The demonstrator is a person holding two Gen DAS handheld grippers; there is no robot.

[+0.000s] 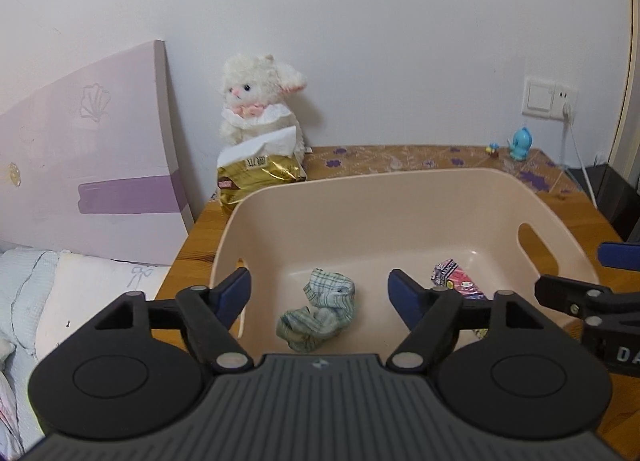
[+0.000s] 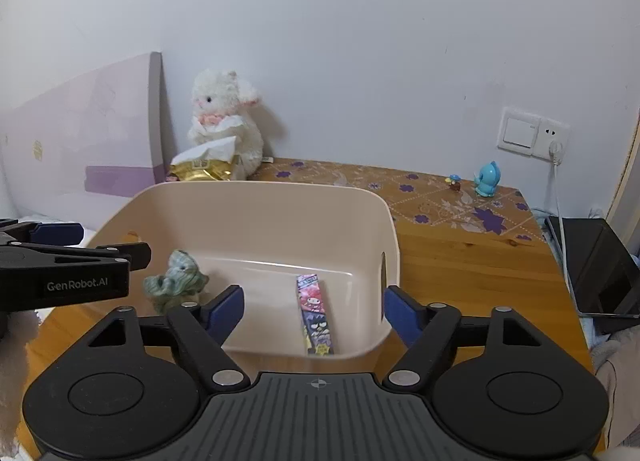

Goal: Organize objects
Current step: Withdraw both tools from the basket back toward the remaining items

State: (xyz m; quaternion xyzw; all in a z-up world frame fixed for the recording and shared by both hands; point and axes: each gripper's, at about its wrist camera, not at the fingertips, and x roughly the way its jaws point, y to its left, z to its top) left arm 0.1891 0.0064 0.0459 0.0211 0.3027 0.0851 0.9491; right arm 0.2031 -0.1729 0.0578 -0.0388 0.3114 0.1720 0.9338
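A beige plastic bin (image 1: 384, 197) (image 2: 256, 205) stands on the wooden table. In it lie a crumpled green plaid sock (image 1: 320, 313) (image 2: 176, 281) and a pink cartoon snack box (image 1: 458, 281) (image 2: 316, 315). My left gripper (image 1: 319, 293) is open and empty, above the bin's near edge over the sock. My right gripper (image 2: 313, 311) is open and empty, above the near edge over the snack box. Each gripper shows at the side of the other's view.
A white plush rabbit (image 1: 260, 101) (image 2: 224, 121) and a gold tissue pack (image 1: 260, 177) (image 2: 202, 169) sit at the table's back left. A blue toy figure (image 1: 520, 143) (image 2: 486, 179) and a tiny figurine (image 2: 454, 182) stand at the back right. A bed headboard (image 1: 88, 149) is left; a dark box (image 2: 596, 273) is right.
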